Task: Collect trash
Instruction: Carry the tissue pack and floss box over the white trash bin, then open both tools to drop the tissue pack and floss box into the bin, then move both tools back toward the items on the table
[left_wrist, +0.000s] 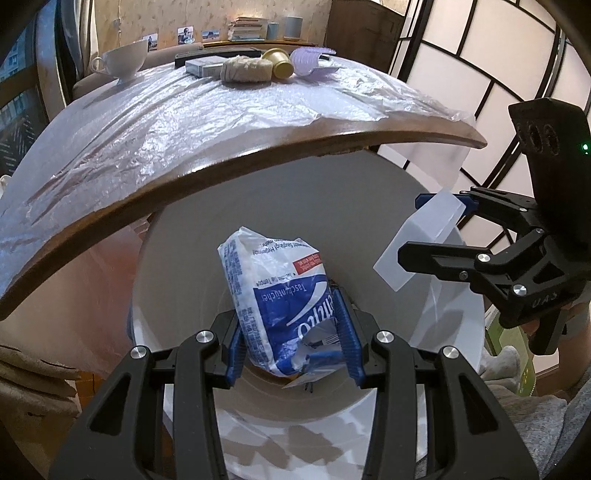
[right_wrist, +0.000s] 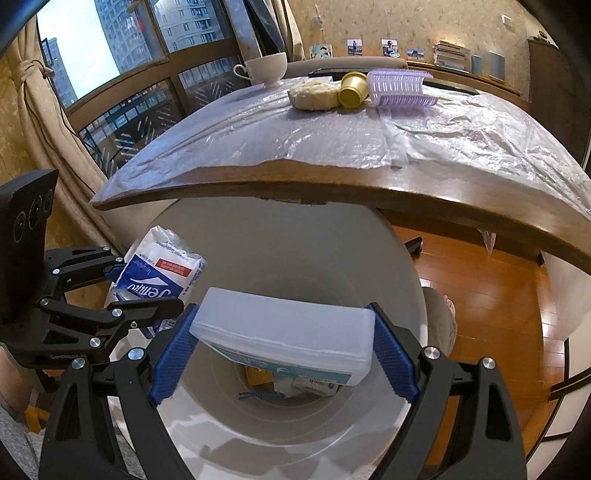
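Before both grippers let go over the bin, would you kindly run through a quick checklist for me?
1. Left gripper shut on the tissue pack: ok.
2. Right gripper shut on the plastic box: ok.
3. Tissue pack over the bin opening: ok.
4. Plastic box over the bin opening: ok.
5. Room left in the bin: ok, only a few scraps at the bottom.
6. Grippers clear of each other: ok, apart.
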